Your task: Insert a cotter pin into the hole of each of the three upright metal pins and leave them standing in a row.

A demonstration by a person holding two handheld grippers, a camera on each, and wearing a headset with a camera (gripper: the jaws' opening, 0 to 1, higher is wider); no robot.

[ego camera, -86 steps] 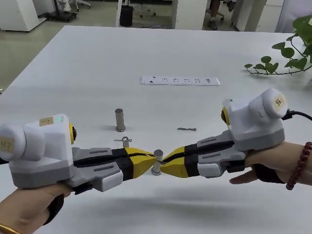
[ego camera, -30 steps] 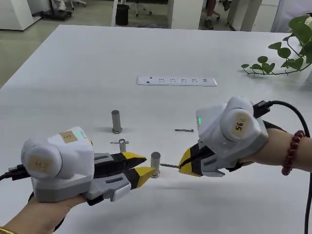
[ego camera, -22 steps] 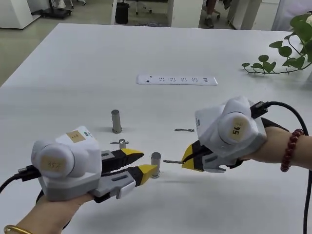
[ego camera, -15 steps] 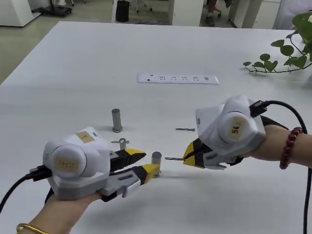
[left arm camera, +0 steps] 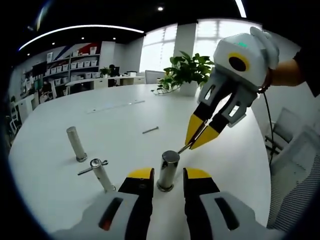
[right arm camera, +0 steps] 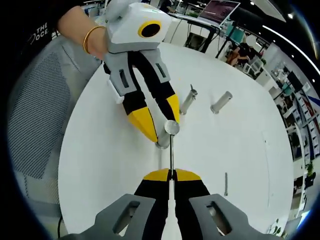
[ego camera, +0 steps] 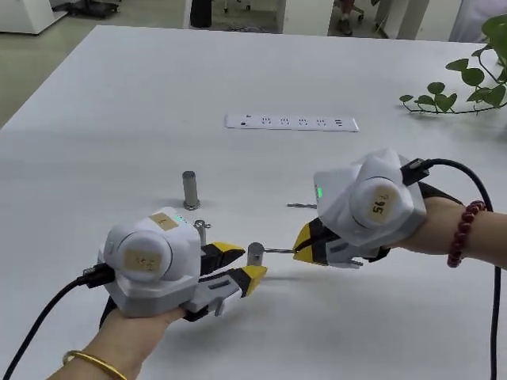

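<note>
Right gripper view: right hand-held gripper [right arm camera: 170,174] clamped on cotter pin [right arm camera: 171,152] beside metal pin [right arm camera: 170,129].

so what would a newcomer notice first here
The right gripper holds a cotter pin level, its tip at the top of an upright metal pin that the left gripper brackets with open jaws. Behind it to the left, a second pin already has its cotter through, and a third pin stands bare.

The right gripper [right arm camera: 171,175] pinches a cotter pin [right arm camera: 171,152] between its yellow tips, the far end meeting the head of the nearest metal pin [right arm camera: 171,128]. The left gripper [right arm camera: 162,132] straddles that pin, its jaws apart. Beyond stand a second metal pin [right arm camera: 187,101], already cottered, and a bare third metal pin [right arm camera: 221,102].
</note>
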